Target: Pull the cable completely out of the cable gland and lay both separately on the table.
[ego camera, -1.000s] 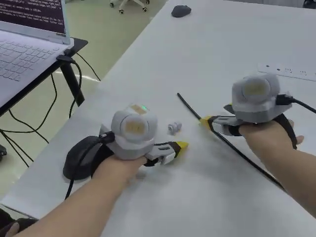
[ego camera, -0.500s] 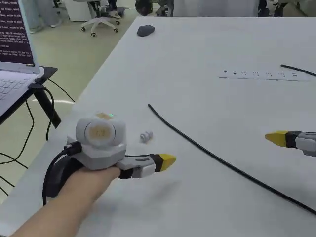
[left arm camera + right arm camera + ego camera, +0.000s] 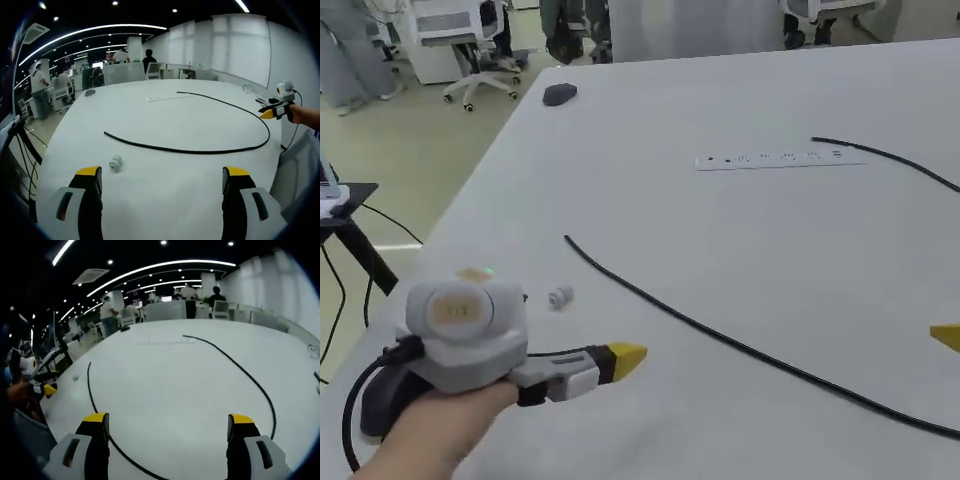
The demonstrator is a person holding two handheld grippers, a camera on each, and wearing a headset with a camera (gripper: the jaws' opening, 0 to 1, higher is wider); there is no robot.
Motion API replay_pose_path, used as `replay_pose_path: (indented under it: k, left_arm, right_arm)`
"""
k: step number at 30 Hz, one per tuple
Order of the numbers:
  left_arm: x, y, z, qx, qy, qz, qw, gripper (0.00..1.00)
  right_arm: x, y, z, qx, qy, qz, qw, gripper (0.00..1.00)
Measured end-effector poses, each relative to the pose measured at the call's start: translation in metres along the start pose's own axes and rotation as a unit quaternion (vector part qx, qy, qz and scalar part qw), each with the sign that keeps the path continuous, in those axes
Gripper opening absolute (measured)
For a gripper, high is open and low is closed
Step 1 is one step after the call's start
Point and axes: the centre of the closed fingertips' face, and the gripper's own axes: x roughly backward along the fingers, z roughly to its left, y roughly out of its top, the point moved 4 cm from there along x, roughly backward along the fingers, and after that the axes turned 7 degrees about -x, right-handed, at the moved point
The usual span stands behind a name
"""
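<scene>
2 empty jaws are standing spread on both the left gripper (image 3: 160, 180) and right gripper (image 3: 167, 425). The cable gland (image 3: 115, 163) is lying just ahead of the left gripper, with the cable (image 3: 190, 150) lying apart beyond it.

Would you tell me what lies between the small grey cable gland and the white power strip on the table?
The thin black cable crosses that stretch, as the head view shows.

You have white table (image 3: 720, 260): long white power strip (image 3: 782, 157) on far side, dark rounded computer mouse (image 3: 559, 94) near far-left corner. White wheeled office chair (image 3: 478, 80) on floor beyond.
</scene>
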Motion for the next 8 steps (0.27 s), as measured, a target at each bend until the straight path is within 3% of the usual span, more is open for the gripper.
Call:
replay_pose_path:
  k: [8]
  left_arm:
    - [0.001,0.001,-0.008,-0.003,0.013,0.013,0.9998,1.0]
  right_arm:
    - [0.015,-0.011,-0.012,-0.016,0.006,0.007,0.9998,0.99]
